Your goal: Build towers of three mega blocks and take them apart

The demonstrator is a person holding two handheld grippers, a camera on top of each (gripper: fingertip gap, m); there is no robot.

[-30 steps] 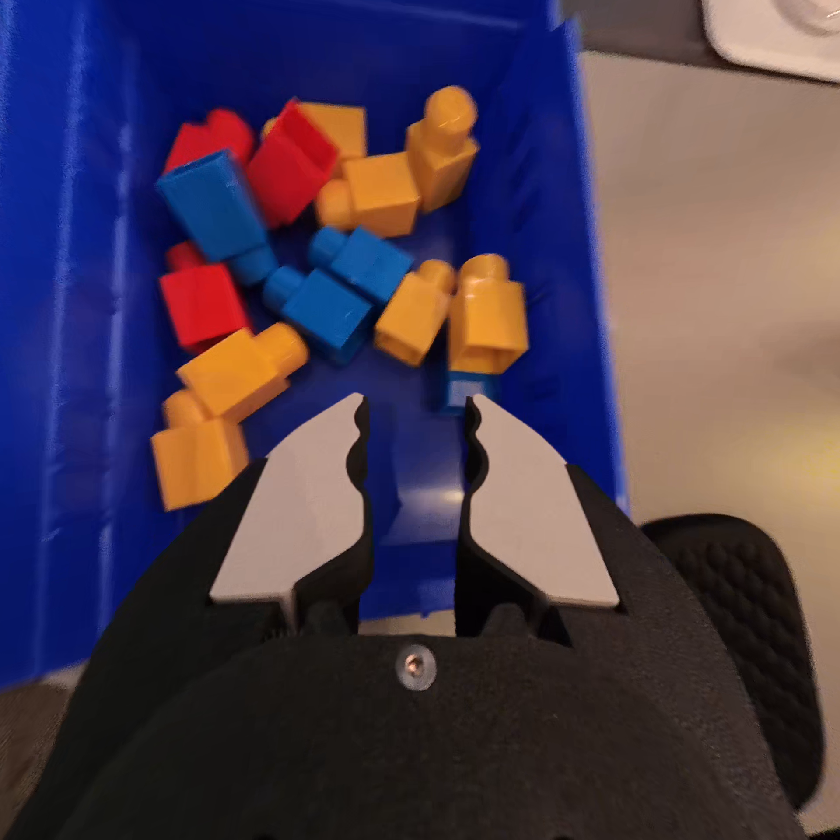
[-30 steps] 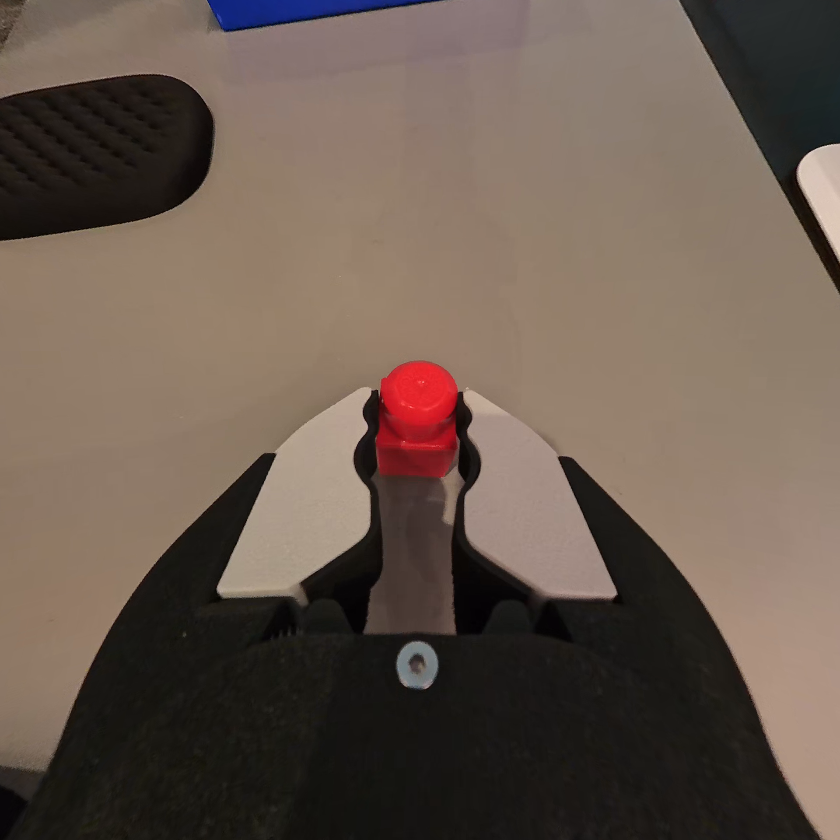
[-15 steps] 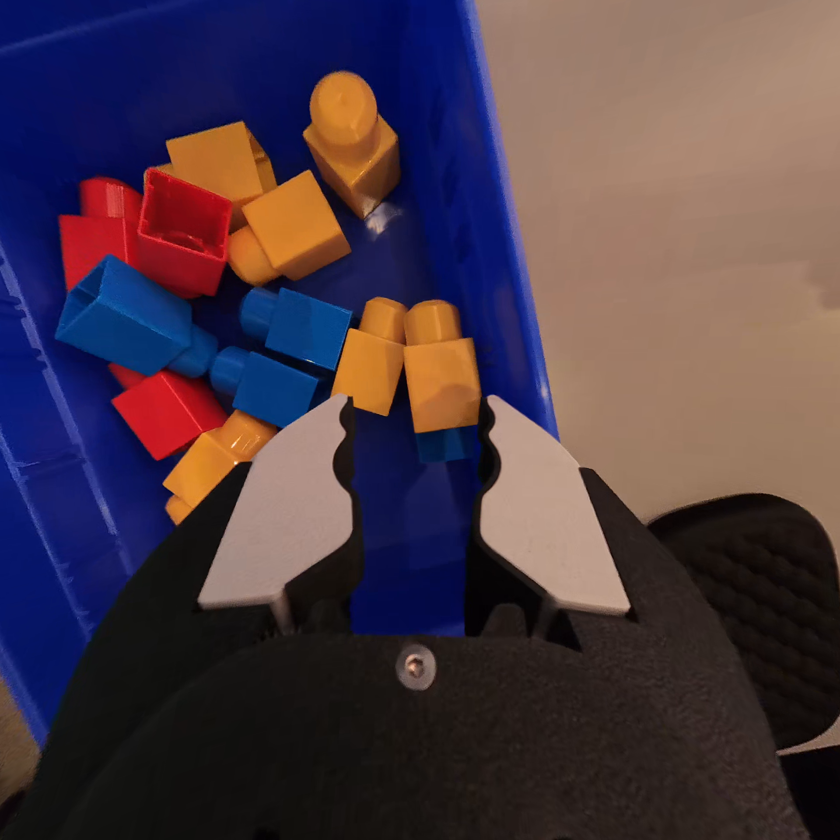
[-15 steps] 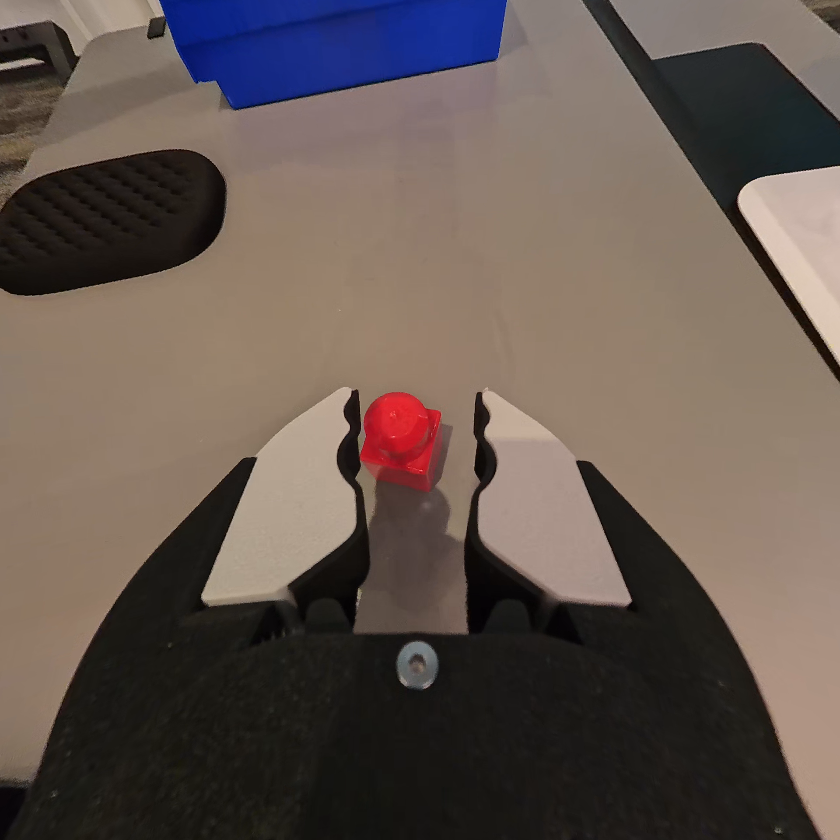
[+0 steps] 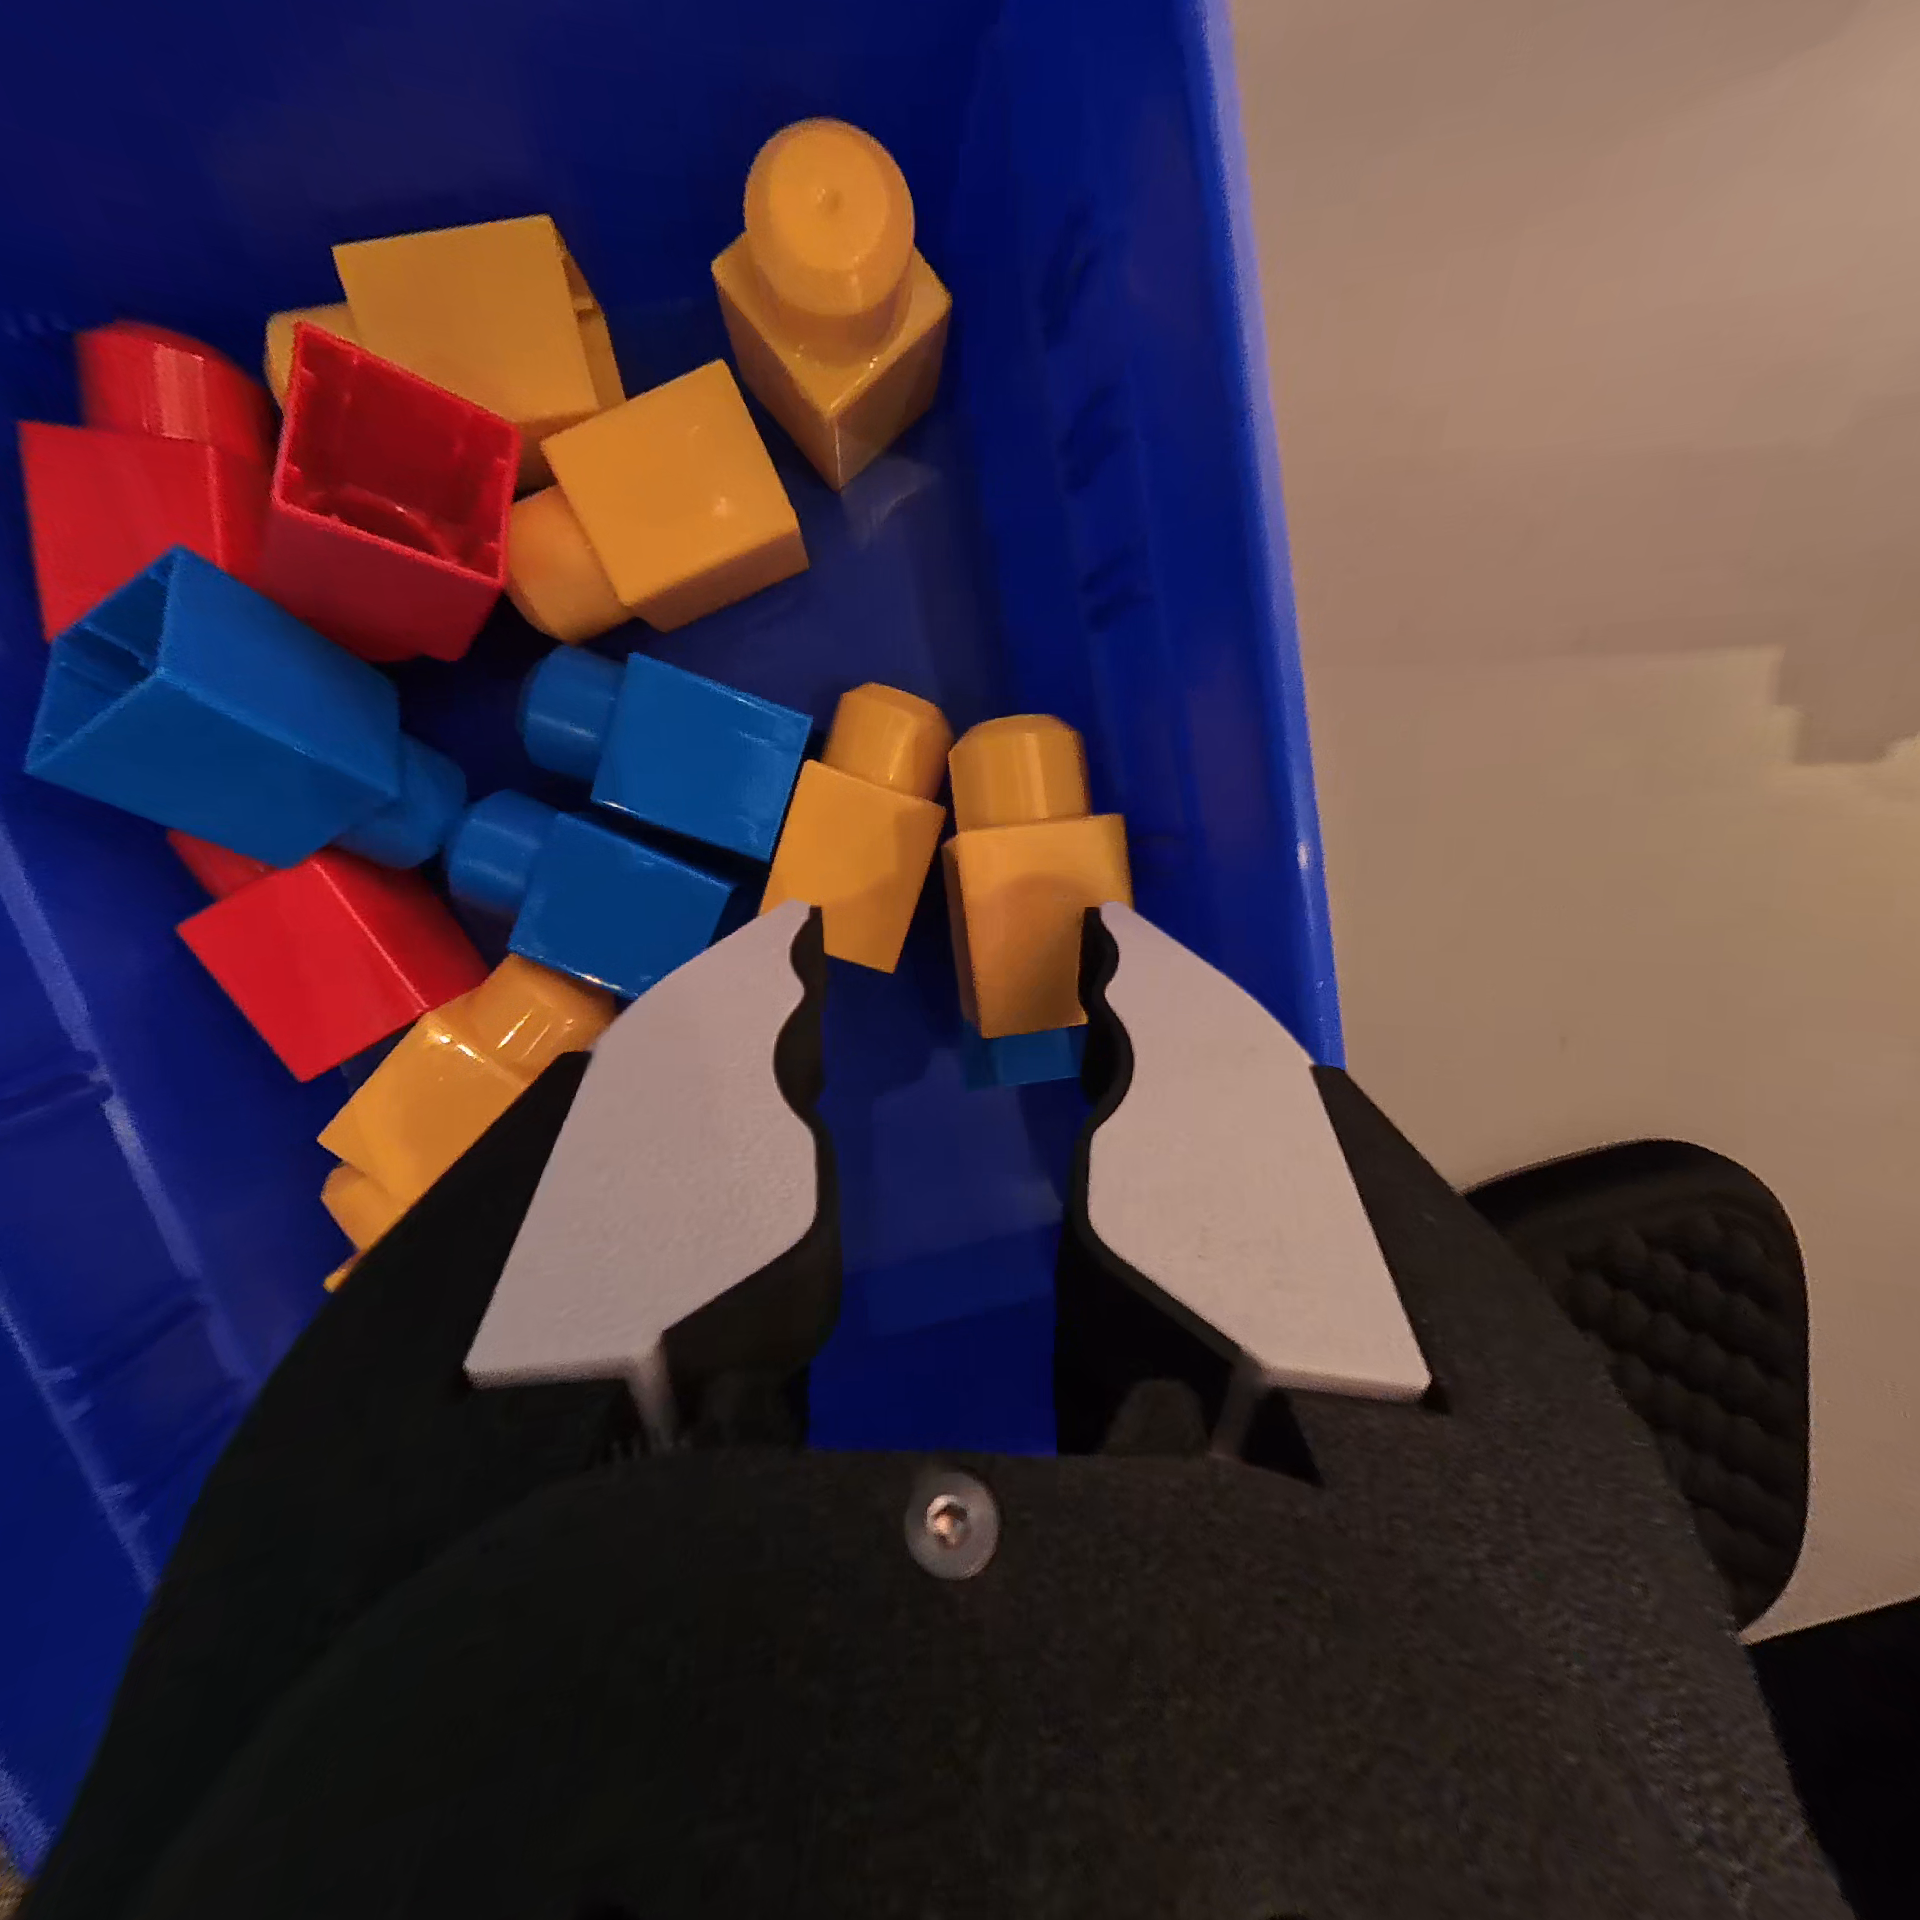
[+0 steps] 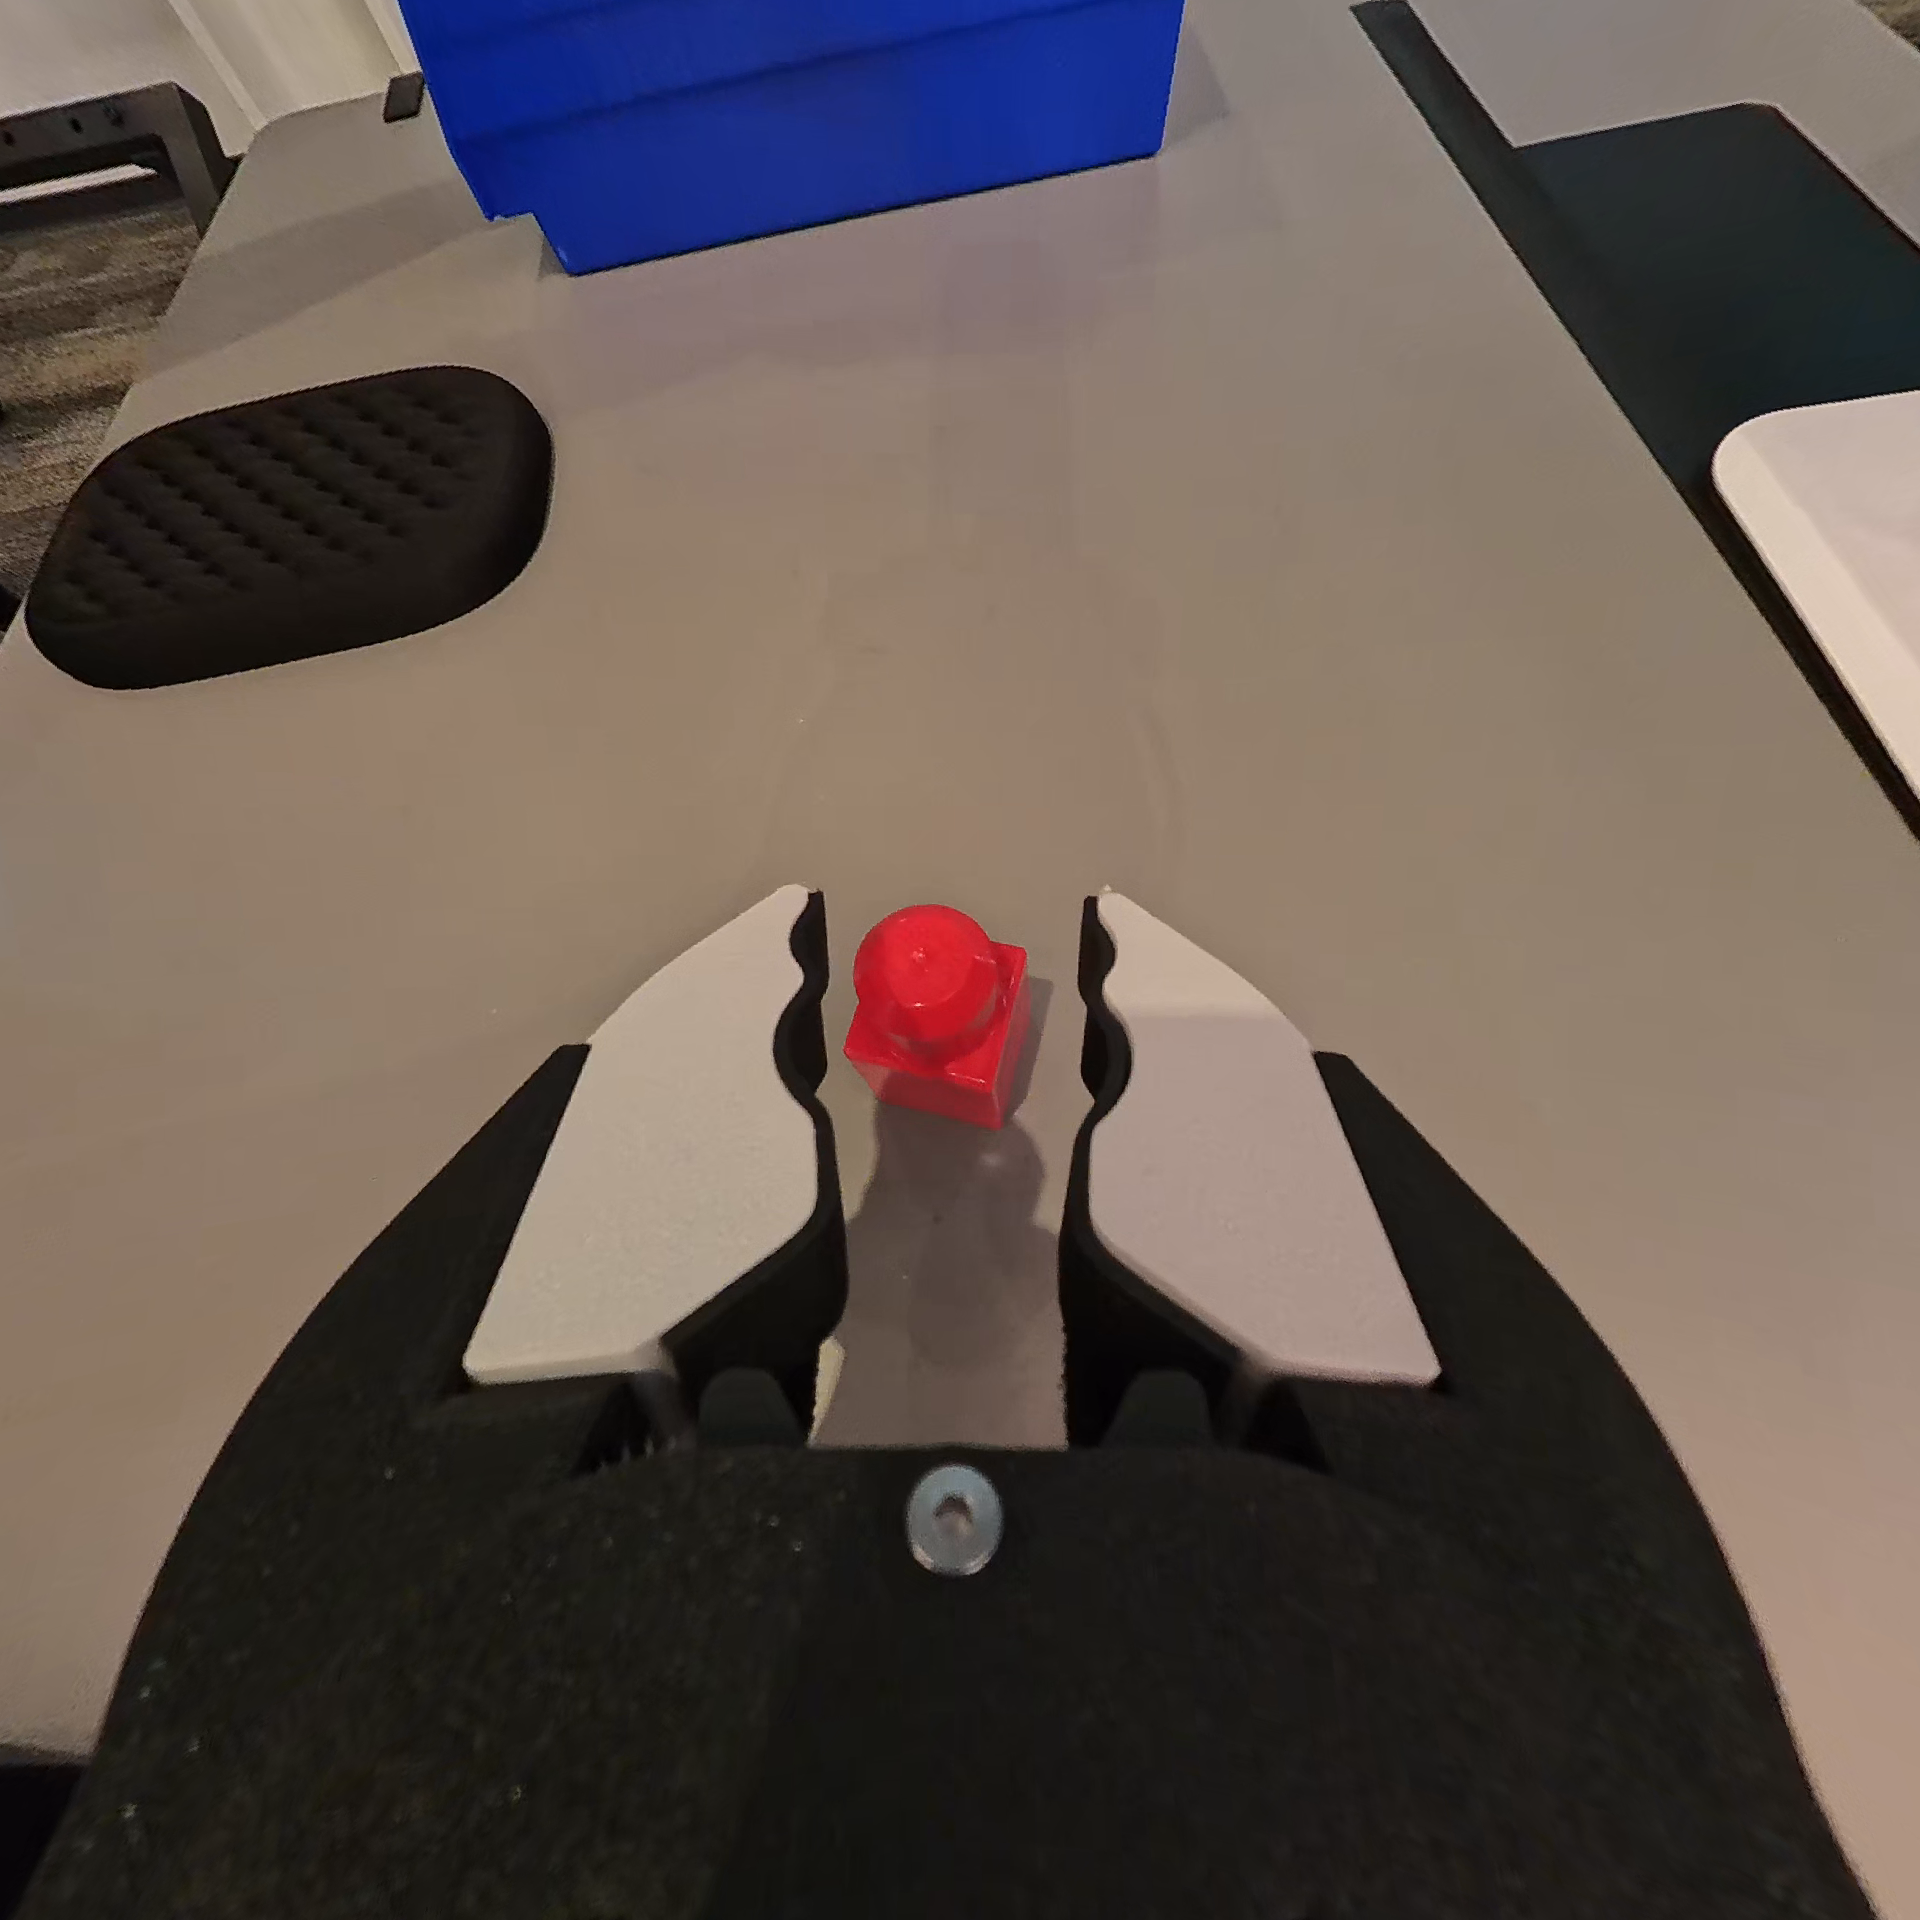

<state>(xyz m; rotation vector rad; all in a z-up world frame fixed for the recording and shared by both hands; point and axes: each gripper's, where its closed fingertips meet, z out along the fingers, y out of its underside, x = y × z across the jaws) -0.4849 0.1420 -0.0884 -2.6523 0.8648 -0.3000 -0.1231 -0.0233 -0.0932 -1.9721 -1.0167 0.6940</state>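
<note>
In the left wrist view, my left gripper [image 5: 951, 920] is open inside the blue bin [image 5: 1164, 520]. A yellow block [image 5: 1029, 894] lies by its right fingertip, on top of a small blue block [image 5: 1023, 1058]. A second yellow block [image 5: 862, 831] lies beside it, just ahead of the left fingertip. Several red, blue and yellow blocks fill the bin. In the right wrist view, my right gripper [image 6: 951, 909] is open. A single red block [image 6: 940, 1013] stands upright on the grey table [image 6: 1039, 623] between the fingers, touching neither.
A black textured pad lies on the table, shown in the right wrist view [image 6: 291, 520] and the left wrist view [image 5: 1683, 1351]. The blue bin [image 6: 800, 125] stands at the far end. A white tray [image 6: 1839, 551] sits beyond the table's right edge. Spacing between my two grippers at the tips: around 40 cm.
My right gripper opened, let go of the red block and drew back. My left gripper moved into the bin toward the yellow block on the right and opened wider.
</note>
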